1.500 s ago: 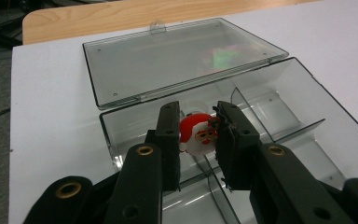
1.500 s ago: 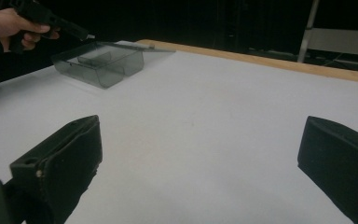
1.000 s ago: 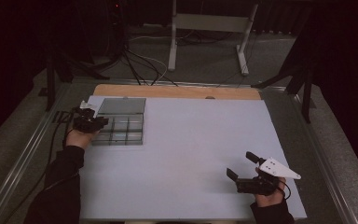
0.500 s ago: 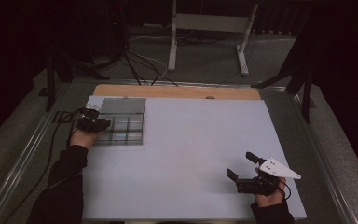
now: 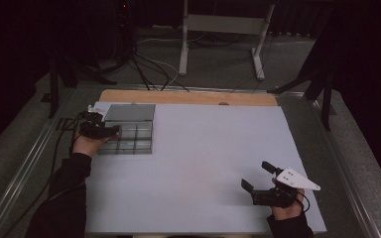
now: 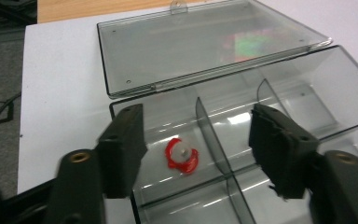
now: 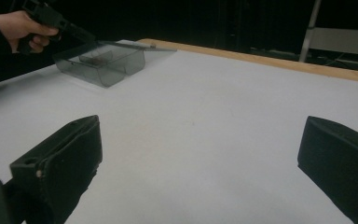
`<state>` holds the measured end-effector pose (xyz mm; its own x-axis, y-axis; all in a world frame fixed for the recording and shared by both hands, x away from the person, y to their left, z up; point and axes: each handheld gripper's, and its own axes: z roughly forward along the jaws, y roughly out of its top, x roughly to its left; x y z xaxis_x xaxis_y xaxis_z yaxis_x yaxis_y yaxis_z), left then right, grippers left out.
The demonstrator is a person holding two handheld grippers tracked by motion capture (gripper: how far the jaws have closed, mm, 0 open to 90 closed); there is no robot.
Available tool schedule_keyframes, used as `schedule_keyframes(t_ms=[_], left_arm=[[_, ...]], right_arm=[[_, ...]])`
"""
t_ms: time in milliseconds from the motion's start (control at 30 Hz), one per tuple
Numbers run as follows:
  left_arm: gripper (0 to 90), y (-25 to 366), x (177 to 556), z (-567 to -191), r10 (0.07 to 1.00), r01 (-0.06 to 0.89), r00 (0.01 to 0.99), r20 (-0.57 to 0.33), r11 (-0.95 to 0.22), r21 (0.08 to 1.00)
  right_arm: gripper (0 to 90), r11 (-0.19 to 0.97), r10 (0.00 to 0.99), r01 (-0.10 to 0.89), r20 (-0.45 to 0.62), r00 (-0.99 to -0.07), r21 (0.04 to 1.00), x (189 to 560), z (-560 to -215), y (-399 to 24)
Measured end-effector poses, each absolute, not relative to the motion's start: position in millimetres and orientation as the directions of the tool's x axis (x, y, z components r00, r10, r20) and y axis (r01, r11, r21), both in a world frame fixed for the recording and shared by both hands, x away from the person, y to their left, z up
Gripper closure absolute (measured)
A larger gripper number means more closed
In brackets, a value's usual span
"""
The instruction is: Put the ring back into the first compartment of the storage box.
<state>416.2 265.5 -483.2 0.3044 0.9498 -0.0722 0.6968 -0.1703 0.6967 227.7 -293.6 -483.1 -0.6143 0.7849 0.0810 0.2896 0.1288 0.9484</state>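
Inside the box (image 6: pixel 279 93), the left claw (image 6: pixel 198 140), just spread and empty, reveals a red piece (image 6: pixel 182 156).

A clear, smoke-tinted plastic organiser box (image 6: pixel 279 93) with glossy walls and thin dividers sits in the centre of the left gripper view; its hinged lid (image 6: pixel 200 42) at the top of the frame is the same smooth plastic, catching a coloured reflection. A small glossy red plastic piece (image 6: pixel 182 156) lies in one compartment. The left gripper (image 6: pixel 198 147) has matt black, slightly rough pads. In the high view, a smooth matt white sheet (image 5: pixel 213 168) covers the table, with a bare strip of light wood (image 5: pixel 188 97) along its upper edge.
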Motion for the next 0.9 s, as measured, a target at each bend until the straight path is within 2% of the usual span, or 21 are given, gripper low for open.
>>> schedule_keyframes(t_ms=[200,533,900], left_arm=[[19.6,268,413,-480,0.952,0.708,0.290,-0.097,-0.145,0.691],[2.4,271,400,-466,0.928,0.677,0.340,-0.151,-0.129,0.725],[0.4,268,375,-442,0.884,0.598,0.434,-0.175,-0.137,0.790]], right_arm=[[0.0,0.128,0.785,0.287,0.080,-0.614,0.949,227,-483,-294],[0.0,0.125,0.787,0.291,0.084,-0.611,0.948,228,-483,-294],[0.0,0.122,0.787,0.295,0.089,-0.611,0.948,228,-483,-293]])
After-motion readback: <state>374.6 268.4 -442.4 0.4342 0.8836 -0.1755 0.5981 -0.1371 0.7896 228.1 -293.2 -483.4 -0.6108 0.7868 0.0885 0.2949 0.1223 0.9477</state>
